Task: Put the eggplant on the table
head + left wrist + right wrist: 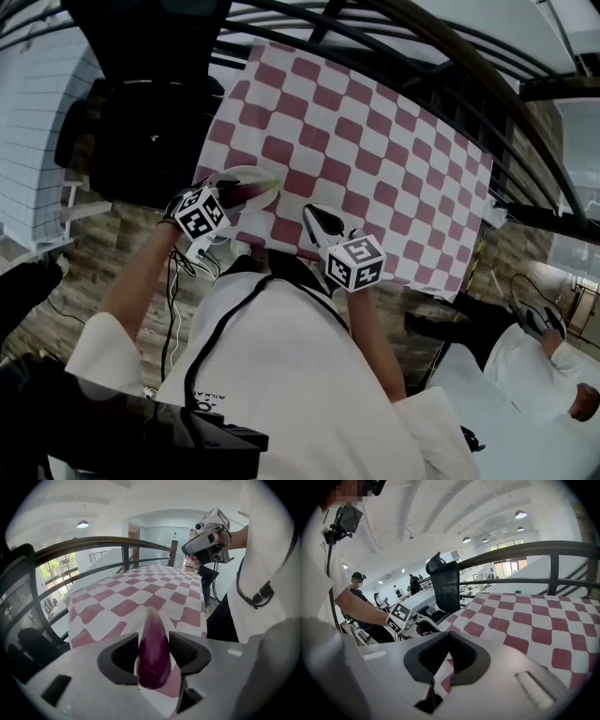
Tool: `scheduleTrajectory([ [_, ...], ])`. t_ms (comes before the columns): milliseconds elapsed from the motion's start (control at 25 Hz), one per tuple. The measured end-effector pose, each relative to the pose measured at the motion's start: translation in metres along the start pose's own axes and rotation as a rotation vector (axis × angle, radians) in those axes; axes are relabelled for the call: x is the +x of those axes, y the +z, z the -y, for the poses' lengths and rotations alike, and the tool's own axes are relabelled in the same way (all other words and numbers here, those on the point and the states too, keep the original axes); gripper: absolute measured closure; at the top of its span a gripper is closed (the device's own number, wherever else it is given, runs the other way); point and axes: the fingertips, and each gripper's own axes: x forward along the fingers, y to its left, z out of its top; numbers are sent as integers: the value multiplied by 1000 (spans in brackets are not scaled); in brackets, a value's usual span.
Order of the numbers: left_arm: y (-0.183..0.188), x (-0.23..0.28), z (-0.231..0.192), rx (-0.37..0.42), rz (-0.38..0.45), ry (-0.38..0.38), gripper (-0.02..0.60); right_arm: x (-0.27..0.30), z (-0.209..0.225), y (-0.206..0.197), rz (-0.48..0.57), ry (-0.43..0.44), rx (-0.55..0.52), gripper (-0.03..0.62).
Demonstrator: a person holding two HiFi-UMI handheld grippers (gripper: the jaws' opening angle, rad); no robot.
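Note:
A dark purple eggplant [153, 653] with a pale tip lies lengthwise between the jaws of my left gripper [153, 641], and both pads press on its sides. In the head view that gripper [232, 199] tilts down over a white dish [264, 180] at the near left corner of the red-and-white checked table [375, 141]; the eggplant [246, 193] hangs just above the dish. My right gripper [317, 219] hovers over the table's near edge, to the right of the left one. Its jaws [449, 637] meet at the tips with nothing between them.
A black office chair [141, 131] stands just off the table's left edge. A dark curved railing [450, 56] runs round the far side. Another person [548, 361] sits on the floor at lower right. Cables hang below the left gripper.

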Motion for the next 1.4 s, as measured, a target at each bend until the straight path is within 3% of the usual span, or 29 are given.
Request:
scheduleTrajectory([
  [760,-17,19,-6,112,-110,-17,371,-6,2,-1,27,-38,24,586],
  [1400,-23,18,-11,40,-124,8,281,-9,5,3,44,-32,25,586],
])
